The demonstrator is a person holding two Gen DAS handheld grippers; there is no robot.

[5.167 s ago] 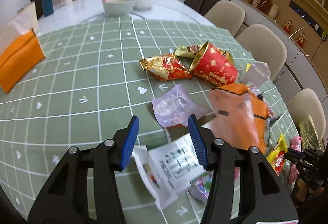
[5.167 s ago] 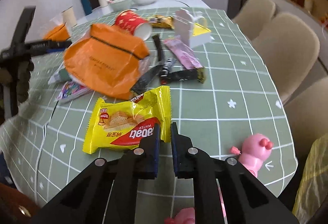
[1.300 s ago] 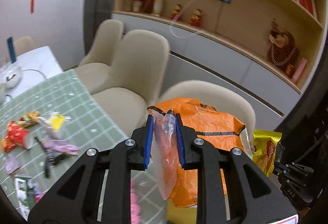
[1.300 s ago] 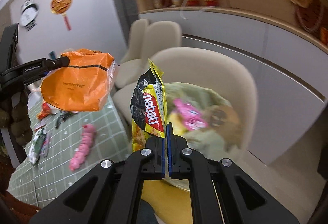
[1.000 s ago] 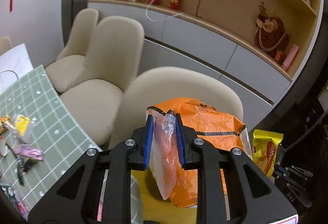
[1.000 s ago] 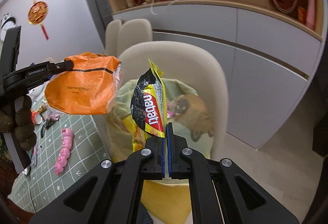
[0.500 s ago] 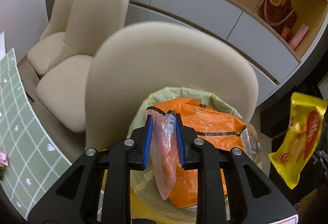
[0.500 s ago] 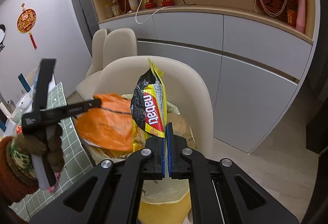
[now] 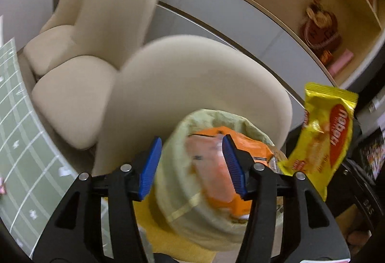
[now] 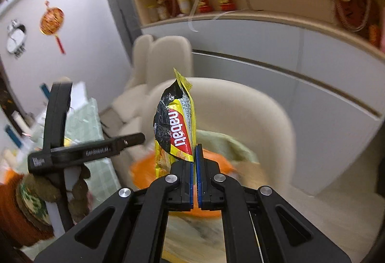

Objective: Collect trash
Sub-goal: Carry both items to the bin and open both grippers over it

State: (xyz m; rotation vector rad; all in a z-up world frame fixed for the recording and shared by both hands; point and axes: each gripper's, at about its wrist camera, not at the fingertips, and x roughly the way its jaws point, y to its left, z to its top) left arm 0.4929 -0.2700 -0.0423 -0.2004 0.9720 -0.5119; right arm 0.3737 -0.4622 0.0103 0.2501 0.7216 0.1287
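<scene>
My left gripper (image 9: 191,165) is open above a trash bin lined with a pale green bag (image 9: 178,193). The orange plastic bag (image 9: 216,174) lies inside the bin, blurred, free of the blue pads (image 9: 150,165). My right gripper (image 10: 194,166) is shut on a yellow Nabati wafer wrapper (image 10: 176,128), held upright above the bin; the wrapper also shows in the left wrist view (image 9: 324,137). In the right wrist view the orange bag (image 10: 144,174) sits low in the bin (image 10: 223,142), and the left gripper's handle (image 10: 72,147) is at the left.
A beige chair (image 9: 197,85) stands right behind the bin, with two more chairs (image 9: 96,29) beyond. The green checked table (image 9: 16,133) is at the left. Grey cabinets (image 10: 288,51) and shelves with ornaments run along the wall.
My left gripper opened and let go of the orange bag, which dropped into the bin. My right gripper still holds the yellow wrapper and has moved closer over the bin.
</scene>
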